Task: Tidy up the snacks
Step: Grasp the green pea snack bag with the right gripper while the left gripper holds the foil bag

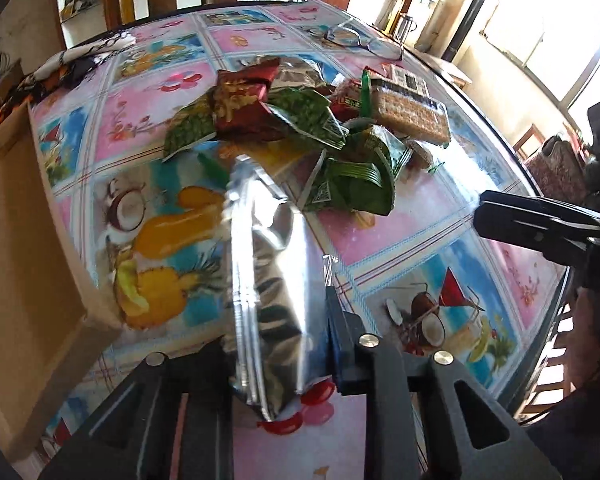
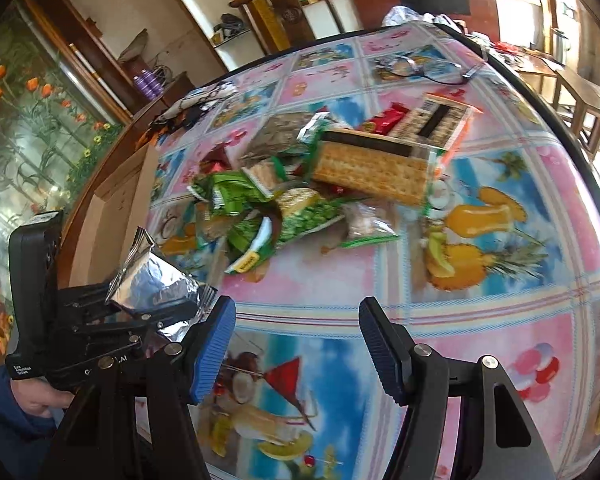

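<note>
My left gripper (image 1: 276,340) is shut on a silver foil snack bag (image 1: 260,272) and holds it above the table; the bag also shows in the right wrist view (image 2: 152,280). A pile of snacks (image 1: 300,120) lies mid-table: green packets (image 2: 244,196), a red packet (image 1: 240,100) and cracker packs (image 2: 372,168). My right gripper (image 2: 296,344) is open and empty, above the table short of the pile. It shows at the right edge of the left wrist view (image 1: 540,224).
A cardboard box (image 1: 24,260) stands at the table's left edge, beside the held bag; it also shows in the right wrist view (image 2: 116,208). Glasses (image 2: 416,66) and a patterned cloth (image 1: 72,64) lie at the far side. Chairs stand around the floral tablecloth (image 2: 500,280).
</note>
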The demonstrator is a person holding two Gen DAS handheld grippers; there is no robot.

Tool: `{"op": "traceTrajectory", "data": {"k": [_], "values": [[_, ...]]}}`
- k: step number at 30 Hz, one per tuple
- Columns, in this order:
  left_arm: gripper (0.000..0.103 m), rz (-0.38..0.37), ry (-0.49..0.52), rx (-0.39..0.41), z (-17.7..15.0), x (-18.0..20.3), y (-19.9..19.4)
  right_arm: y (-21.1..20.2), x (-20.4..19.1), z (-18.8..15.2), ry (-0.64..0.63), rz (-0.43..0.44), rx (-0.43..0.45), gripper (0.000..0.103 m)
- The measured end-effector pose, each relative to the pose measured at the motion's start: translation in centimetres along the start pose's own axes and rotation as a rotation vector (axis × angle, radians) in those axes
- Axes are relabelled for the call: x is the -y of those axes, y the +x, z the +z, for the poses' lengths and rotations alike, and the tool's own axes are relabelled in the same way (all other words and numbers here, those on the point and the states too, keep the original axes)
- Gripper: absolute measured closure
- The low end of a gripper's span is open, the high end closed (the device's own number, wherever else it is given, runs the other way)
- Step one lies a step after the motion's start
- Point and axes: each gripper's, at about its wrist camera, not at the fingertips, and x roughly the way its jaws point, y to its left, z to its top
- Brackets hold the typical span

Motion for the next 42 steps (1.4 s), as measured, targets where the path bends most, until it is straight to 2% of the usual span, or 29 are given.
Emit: {"op": "traceTrajectory", "data": {"k": [8,18,20,21,22,23,25,33,42], "values": [[0.082,-0.022,-0.028,0.065,-1.3,-1.2,-2.5,2.1,-2.0,2.1,0.001,0.110,-0.051,0.035],[0.082,-0.007,-0.065,0.123,-2.5,-2.8,-5.1,6.8,-3.9,4.6,-0.049,0.029,-0.135,0.036],[0.082,-0.006,-0.080,0.129,-2.7,-3.2,-5.4,7.7,-4.3,4.9,-0.067,0.001,-0.138,0.041],[0.082,-0.004,-0.084,0.133,-2.7,-3.4,-5.5,8.1,-4.5,4.9,-0.073,-0.007,-0.147,0.056],[0.082,-0.004,-0.090,0.137,-2.8,-3.5,-5.6,8.5,-4.6,5.0,-0.079,-0.013,-0.161,0.064],[0.082,-0.006,-0.096,0.140,-2.8,-3.7,-5.7,8.7,-4.7,4.8,-0.086,-0.014,-0.174,0.064],[0.082,-0.005,-0.101,0.140,-2.8,-3.8,-5.7,8.5,-4.9,4.6,-0.101,-0.019,-0.165,0.068],[0.082,-0.019,-0.089,0.143,-2.3,-3.7,-5.8,5.7,-4.8,2.3,-0.087,0.014,-0.142,0.068],[0.082,-0.052,-0.080,0.146,-1.5,-3.7,-5.8,1.5,-2.5,0.8,-0.001,0.010,-0.082,0.068]]}}
